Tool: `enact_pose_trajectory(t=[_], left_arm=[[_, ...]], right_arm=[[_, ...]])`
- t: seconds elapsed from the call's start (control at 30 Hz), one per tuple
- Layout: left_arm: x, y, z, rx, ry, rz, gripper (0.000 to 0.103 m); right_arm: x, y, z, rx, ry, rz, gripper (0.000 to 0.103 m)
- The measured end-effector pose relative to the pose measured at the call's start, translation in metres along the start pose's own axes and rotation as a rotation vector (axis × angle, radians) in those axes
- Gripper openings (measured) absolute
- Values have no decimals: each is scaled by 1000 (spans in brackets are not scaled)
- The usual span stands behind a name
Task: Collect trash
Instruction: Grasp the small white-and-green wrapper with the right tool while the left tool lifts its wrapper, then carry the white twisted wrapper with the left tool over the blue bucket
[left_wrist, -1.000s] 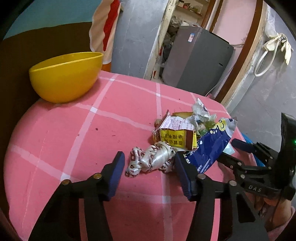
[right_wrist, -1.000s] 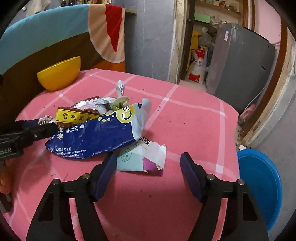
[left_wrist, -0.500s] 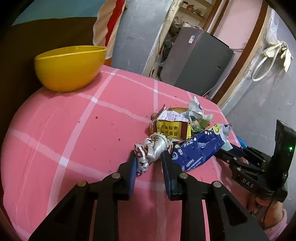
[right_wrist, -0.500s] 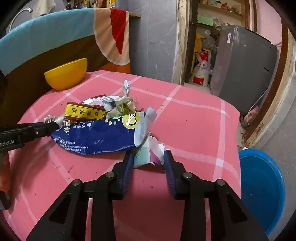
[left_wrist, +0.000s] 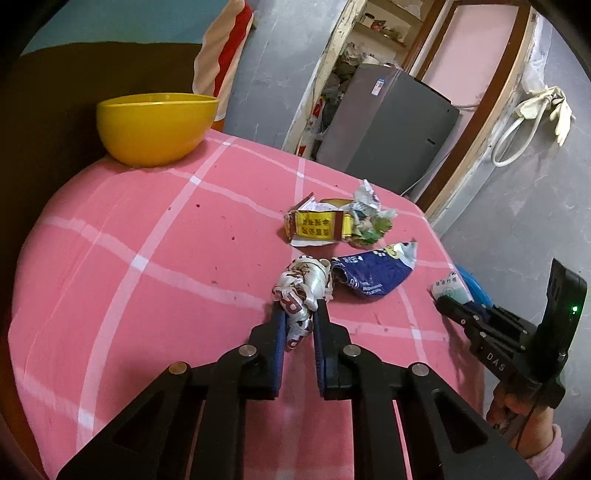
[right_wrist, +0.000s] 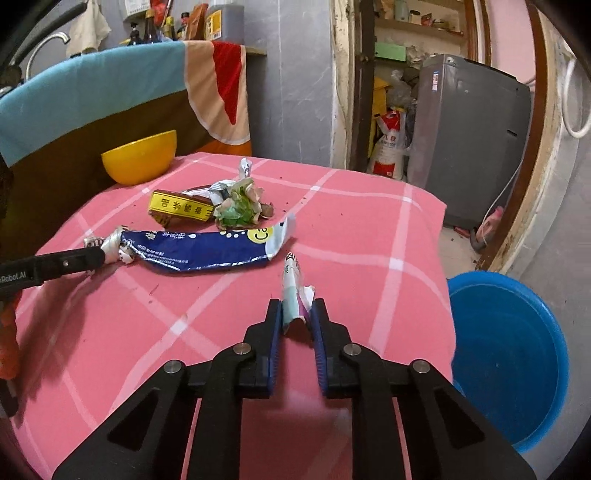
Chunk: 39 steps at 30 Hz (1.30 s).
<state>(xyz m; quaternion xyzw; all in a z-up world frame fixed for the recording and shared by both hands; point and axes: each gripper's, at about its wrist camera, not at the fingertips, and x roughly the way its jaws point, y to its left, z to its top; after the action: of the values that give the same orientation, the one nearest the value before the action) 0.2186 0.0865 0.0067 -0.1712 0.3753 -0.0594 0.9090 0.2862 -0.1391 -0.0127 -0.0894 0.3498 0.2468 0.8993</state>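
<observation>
My left gripper (left_wrist: 298, 314) is shut on a crumpled silver and red wrapper (left_wrist: 304, 286), lifted slightly off the pink cloth. Beside it lies a blue snack bag (left_wrist: 371, 273). Farther back sit a yellow and brown box (left_wrist: 317, 227) and crumpled green and white paper (left_wrist: 369, 221). My right gripper (right_wrist: 297, 312) is shut on a white and green paper packet (right_wrist: 293, 291) that stands upright between its fingers. In the right wrist view the blue snack bag (right_wrist: 207, 251), the yellow box (right_wrist: 181, 208) and the crumpled paper (right_wrist: 238, 206) lie ahead on the left.
A yellow bowl (left_wrist: 157, 125) stands at the far left corner of the pink checked table (left_wrist: 147, 258). A blue basin (right_wrist: 506, 354) sits on the floor to the right of the table. A grey appliance (right_wrist: 469, 136) stands behind by the doorway.
Both grippers went from open to shut on their pieces, then drew back and rose. The silver wrapper and the white packet have come away from the blue bag and the pile.
</observation>
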Motion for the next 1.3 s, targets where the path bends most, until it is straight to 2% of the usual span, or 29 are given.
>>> enact_pose_trajectory(t=[0.1,0.23,0.47,0.67,0.9,1.1,1.3], left_arm=[[-8,-11,-7,9,-24,6,11],[-27,-28,-20,27,-115,37,10],[-50,-56,-30,75,-254,46,10],[-55,-89,-22,142,-347,-3,10],[-45,-129,-4,187,-421,-103,10],[-29,-172,7,220,-435,-199,10],[-10,-214,8,282,-444,-260,10]], right_arm=[[-9,-1,-8,15,-24,5,14],[-25,-4,-20,42,-78,28,14],[-64,-4,-25,55,-234,42,14],[-101,-9,-15,56,-385,11,14],[-142,-33,-9,83,-531,-80,14],[-164,-62,-12,115,-596,-185,14],[-173,-92,-20,149,-612,-276,14]])
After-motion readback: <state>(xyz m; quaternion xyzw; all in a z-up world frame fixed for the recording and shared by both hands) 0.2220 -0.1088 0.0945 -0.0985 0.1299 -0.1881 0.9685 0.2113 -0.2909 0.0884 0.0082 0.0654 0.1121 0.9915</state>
